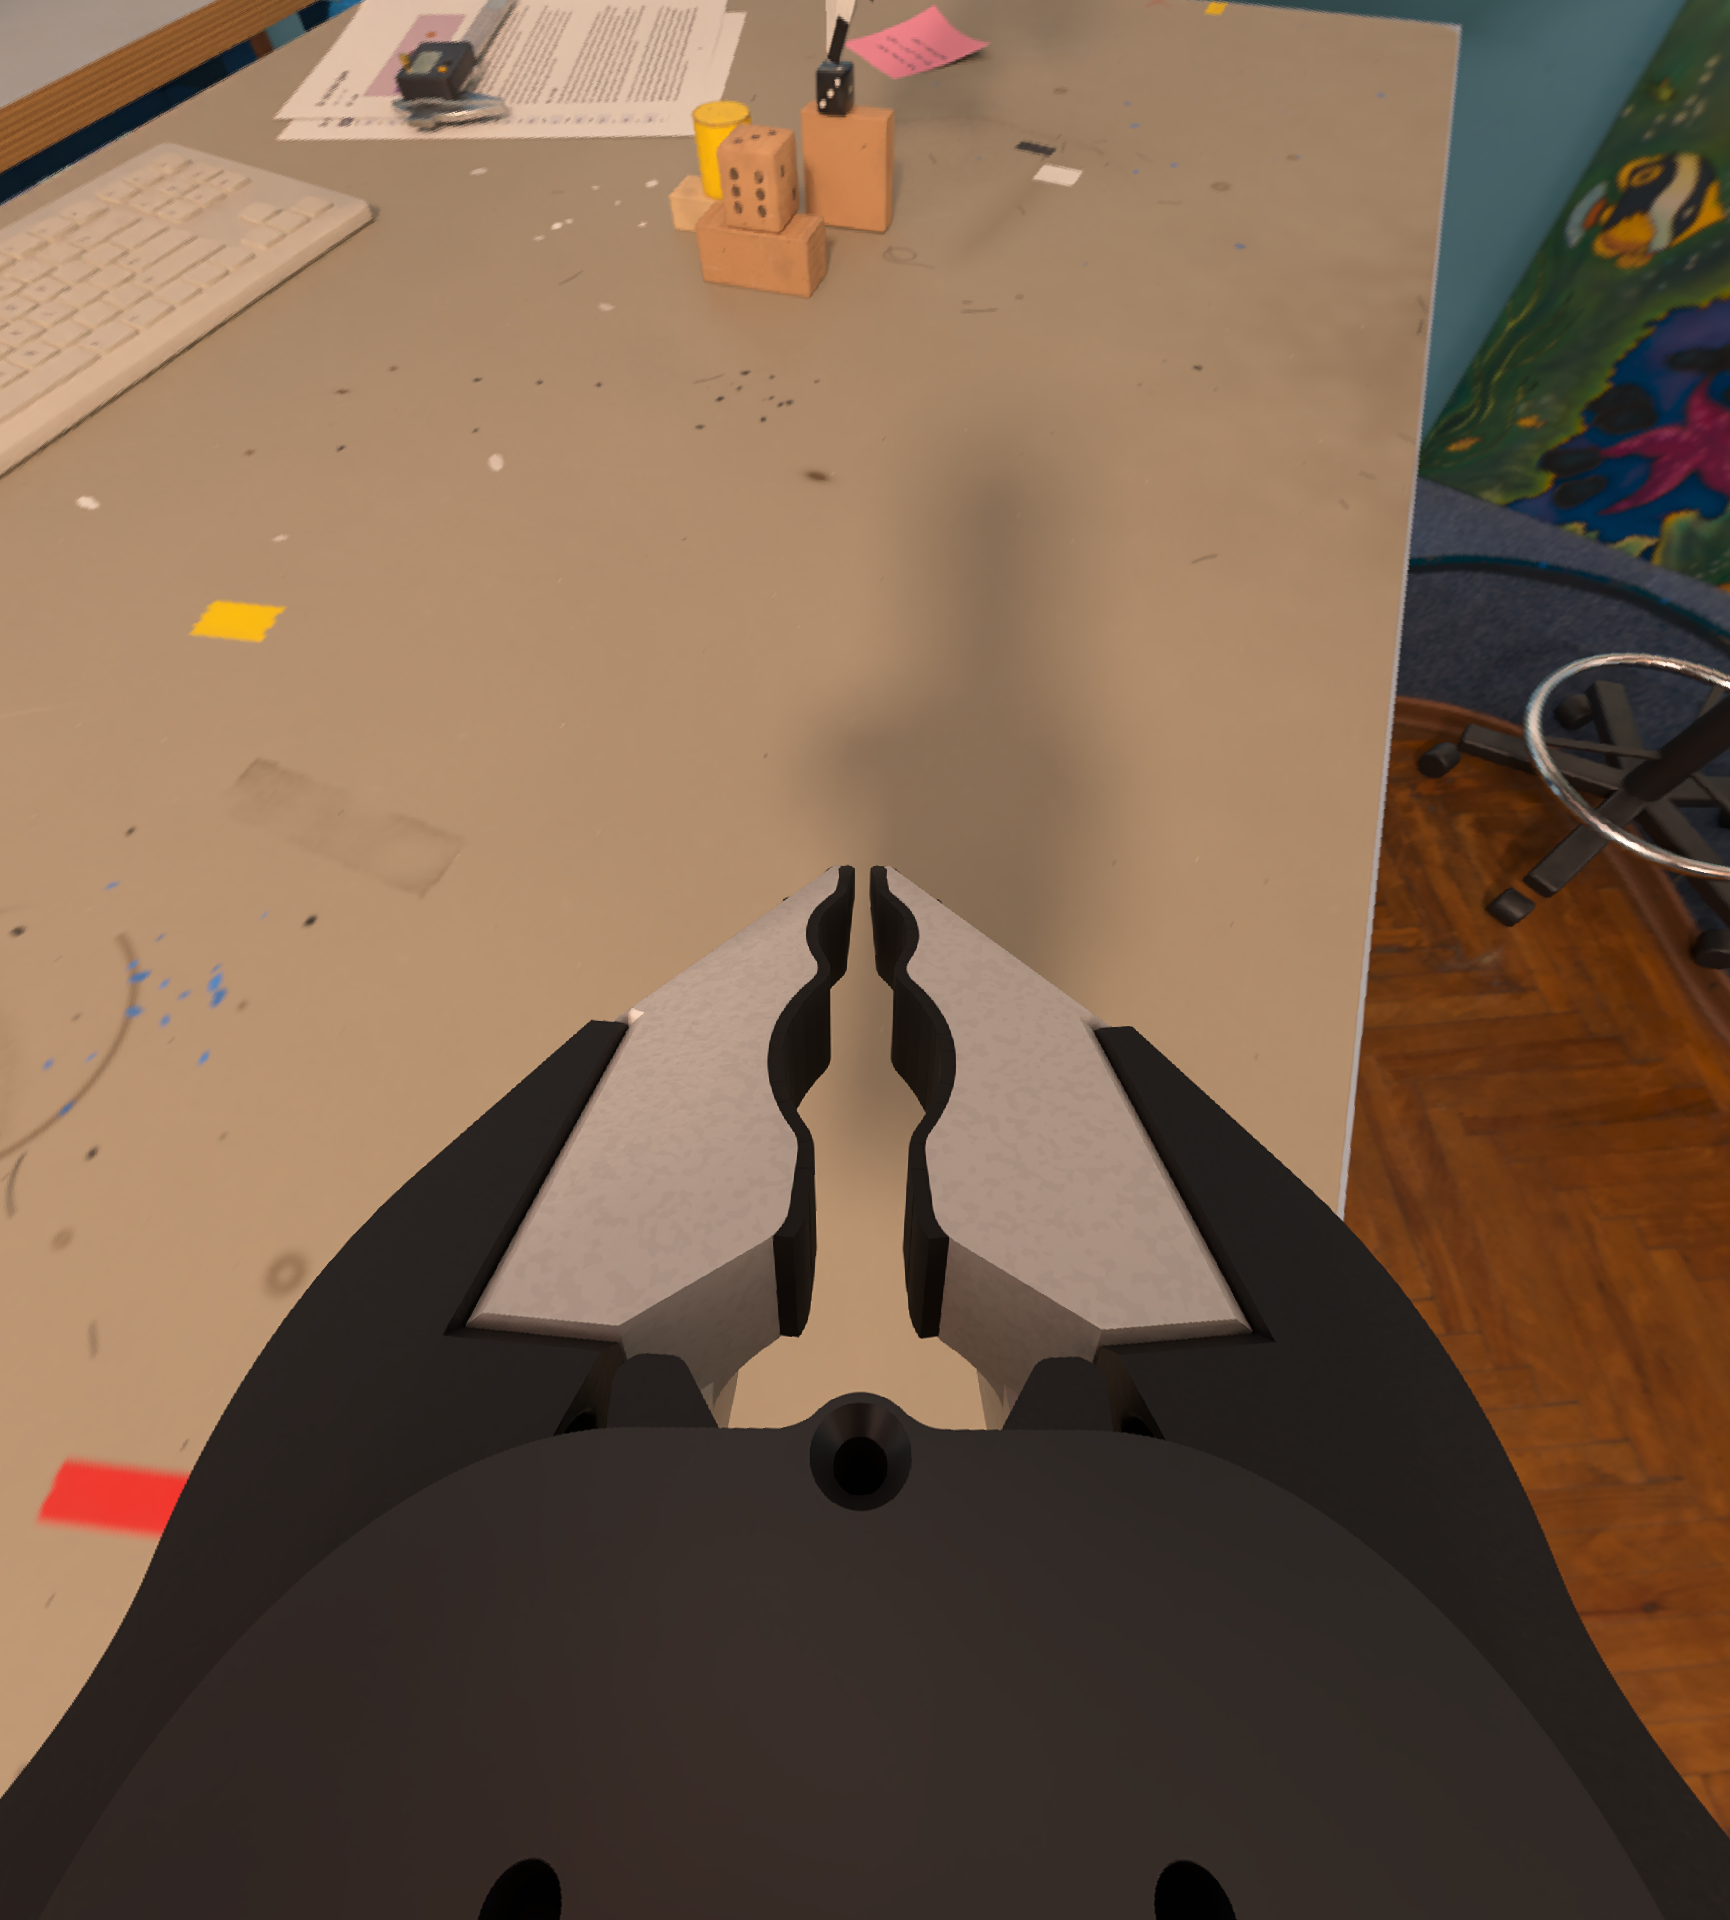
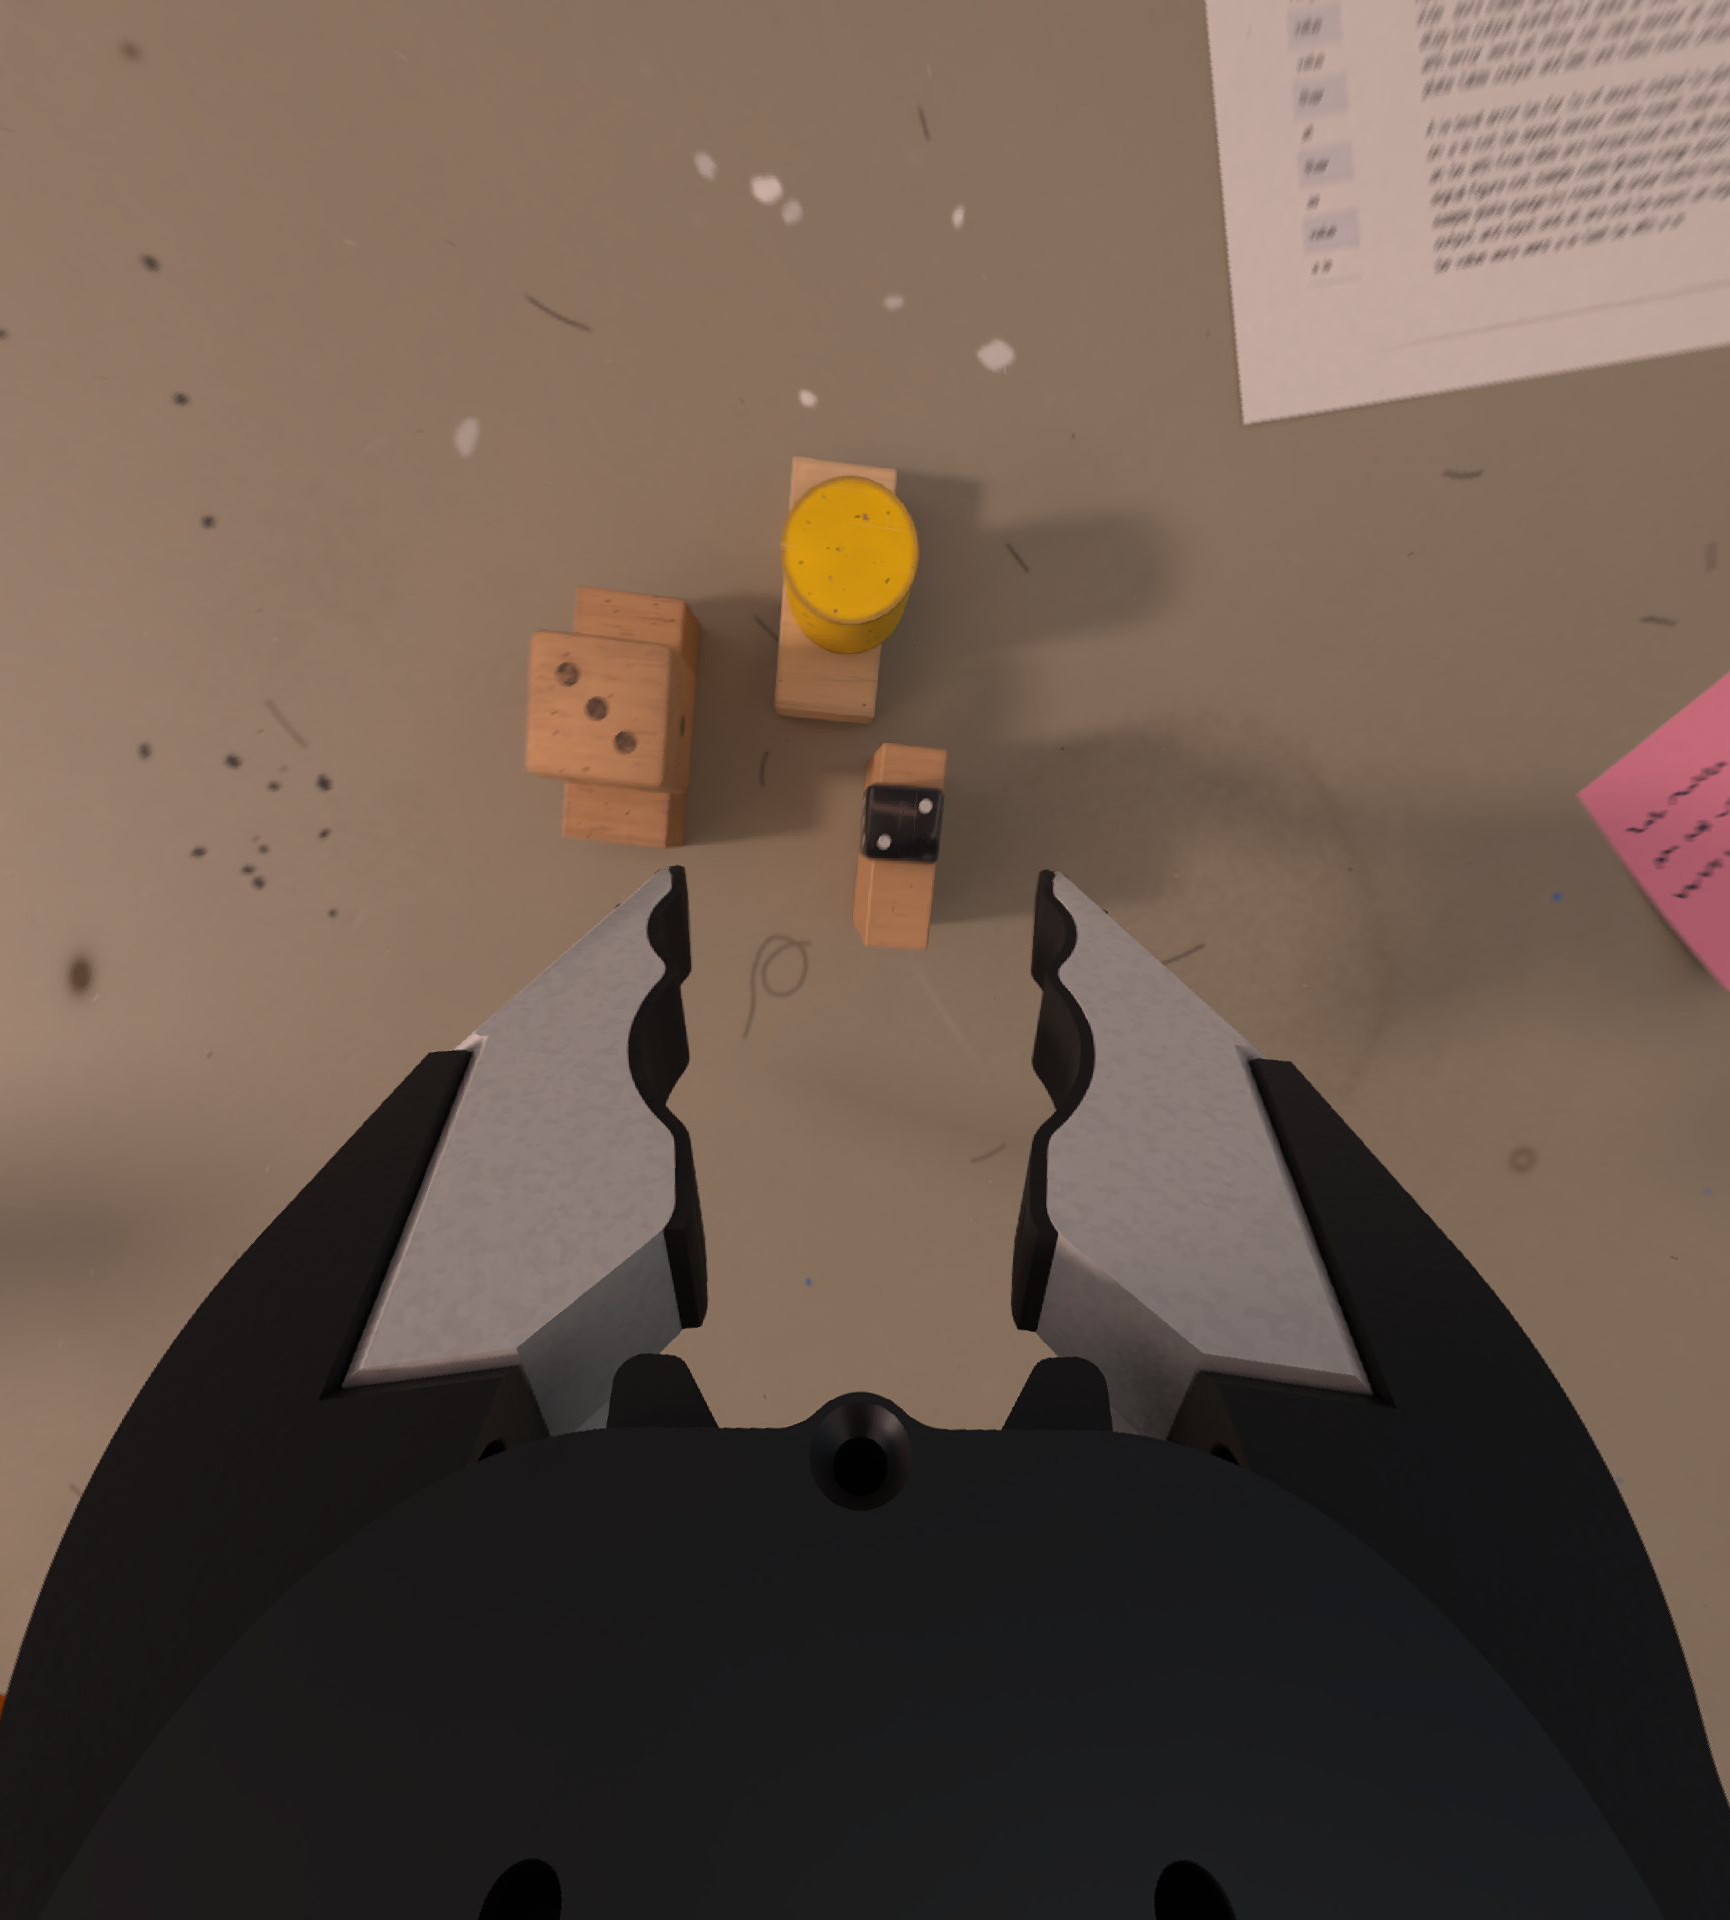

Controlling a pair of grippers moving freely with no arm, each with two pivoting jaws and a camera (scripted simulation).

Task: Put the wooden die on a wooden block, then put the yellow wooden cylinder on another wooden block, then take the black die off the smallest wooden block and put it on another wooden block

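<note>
The wooden die (image 2: 601, 707) sits on a low wooden block (image 2: 624, 816). The yellow wooden cylinder (image 2: 848, 561) stands on a second block (image 2: 825, 681). The black die (image 2: 900, 821) rests on top of a narrow upright block (image 2: 892, 914). My right gripper (image 2: 859, 883) is open and empty, looking down from above, with the black die just ahead of its tips. My left gripper (image 1: 862, 873) is shut and empty, far back over the table. From there the wooden die (image 1: 759, 179), the cylinder (image 1: 719, 135) and the black die (image 1: 833, 88) show at the far end.
A white keyboard (image 1: 61, 312) lies at the left. Printed papers (image 1: 570, 62) with a caliper (image 1: 445, 78) and a pink note (image 2: 1723, 800) lie near the blocks. The table's right edge (image 1: 1391, 727) drops to a wooden floor with a chair base (image 1: 1661, 790).
</note>
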